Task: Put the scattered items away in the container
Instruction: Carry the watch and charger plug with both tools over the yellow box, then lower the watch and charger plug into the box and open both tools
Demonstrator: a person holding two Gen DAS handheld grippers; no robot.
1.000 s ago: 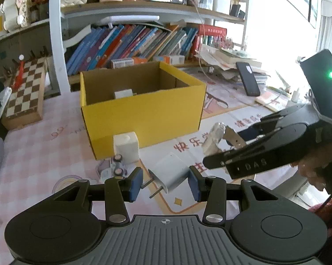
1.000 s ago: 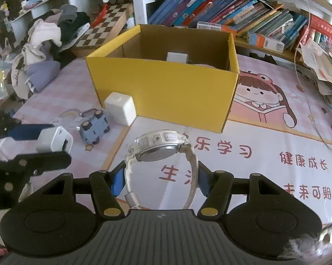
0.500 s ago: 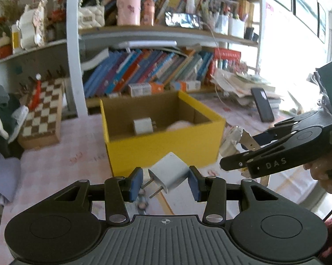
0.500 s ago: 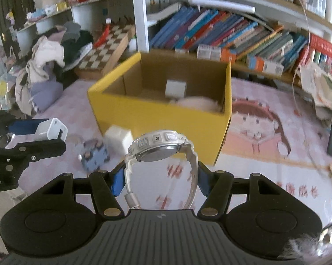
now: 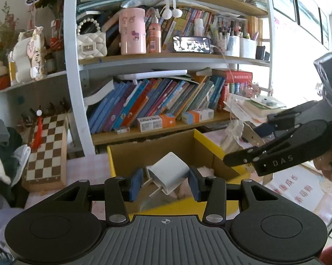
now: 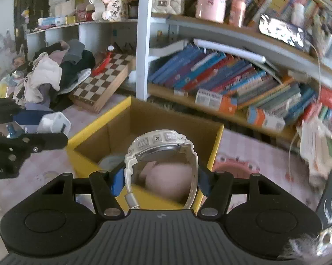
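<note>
Surroundings: we see a white-framed bookshelf [image 5: 73, 101] at the far side, its lower shelf packed with leaning colourful books [image 5: 157, 103], its upper shelf carrying a pink cylindrical tin [image 5: 132, 34] and a white quilted handbag [image 5: 91, 44].
Left side: a wooden chessboard box [image 5: 47, 152] leans on the shelf frame; in the right wrist view we make out a heap of crumpled clothes [image 6: 55, 75] further left.
Bench: we see a pink checked cloth [image 6: 55, 165] covering it around the box.
Container: the open yellow cardboard box with a brown inside [image 5: 210, 143] stands on the bench just in front of the bookshelf, directly beyond both tongs.
Contents: we see a soft pale pink rounded object [image 6: 166, 181] lying inside near the front wall; it is too blurred for us to name.
Left tongs [image 5: 165, 184]: clamped on a white cube-shaped plug adapter [image 5: 168, 172], tilted, its metal prongs pointing lower left, held above the box's near edge.
Right tongs [image 6: 160, 180]: clamped on the strap of a white plastic digital wristwatch [image 6: 160, 145], its case uppermost, held over the box opening.
In the way: we find nothing between either held item and the box opening; each tool shows at the edge of the other's view, well apart.
</note>
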